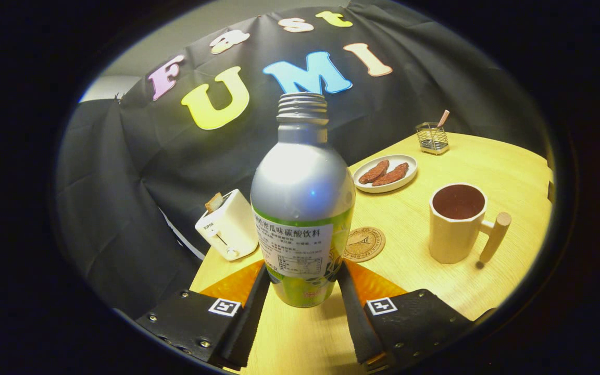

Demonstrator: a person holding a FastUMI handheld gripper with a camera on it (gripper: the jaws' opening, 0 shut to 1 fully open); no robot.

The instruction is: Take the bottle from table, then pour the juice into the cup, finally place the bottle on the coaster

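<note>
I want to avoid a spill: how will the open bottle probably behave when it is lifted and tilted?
The bottle looks like smooth metal, so probably stiff but somewhat slippery in the tool, whose fingers press its lower sides. It is tall and narrow, so it may tip easily. With no cap on, liquid could spill early.

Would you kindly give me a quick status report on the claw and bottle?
Claw shut on bottle, cap off. Cup ahead right, coaster just behind bottle. Path clear.
</note>
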